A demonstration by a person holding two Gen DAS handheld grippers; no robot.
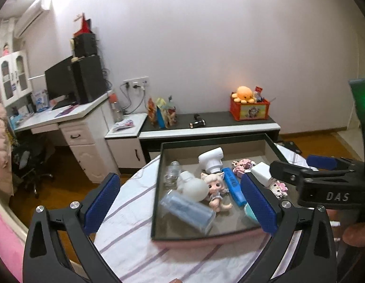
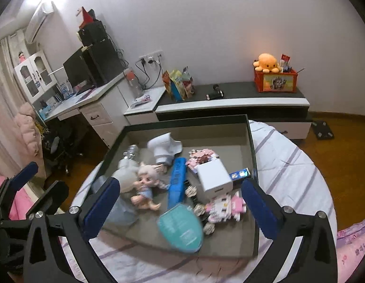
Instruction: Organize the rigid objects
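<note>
A dark grey tray [image 2: 252,165] on a striped bedsheet holds several objects: a small doll [image 2: 144,188], a blue bar [image 2: 176,181], a teal oval case [image 2: 182,228], a white cube [image 2: 214,179], pink brick figures [image 2: 226,206], a white gun-shaped device [image 2: 163,149] and clear bottles [image 1: 187,210]. My left gripper [image 1: 180,202] is open and empty above the tray's near left part [image 1: 156,188]. My right gripper [image 2: 180,210] is open and empty above the tray's near edge. It also shows in the left wrist view [image 1: 307,165].
The tray lies on a white sheet with purple stripes [image 2: 288,165]. Behind are a low black-and-white cabinet [image 2: 229,103] with a red box and orange plush [image 2: 274,75], snack bags [image 2: 177,85], and a white desk with a monitor [image 1: 62,82]. Pink bedding [image 2: 354,243] lies nearby.
</note>
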